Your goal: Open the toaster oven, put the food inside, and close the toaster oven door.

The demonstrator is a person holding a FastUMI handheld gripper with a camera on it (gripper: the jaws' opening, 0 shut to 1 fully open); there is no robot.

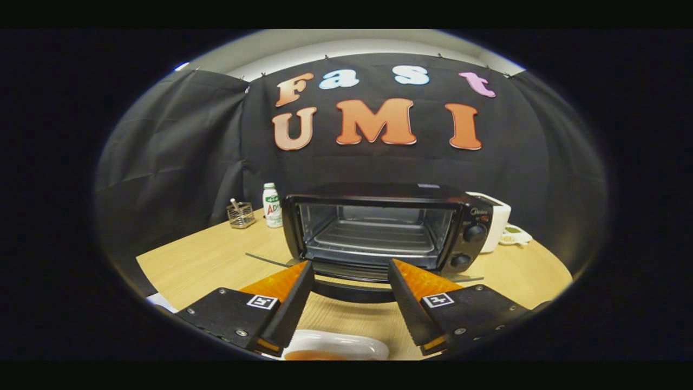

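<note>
Oven door down, food not yet inside; my claw is released and holds nothing.

I see a wire basket (241, 215) and a white bottle (272, 205) near the table's (216, 260) far left edge. Right of them stands the toaster oven (379, 227), its door (352, 279) folded down just ahead of my gripper (350, 281), rack bare. A white appliance (495, 219) sits touching or just beside the oven's right side. A white plate (335, 344) with something orange on it, probably the food, lies at the near edge between and below the fingers. I judge opening done; loading and closing remain. The tabletop is pale wood; black cloth walls the booth.
</note>
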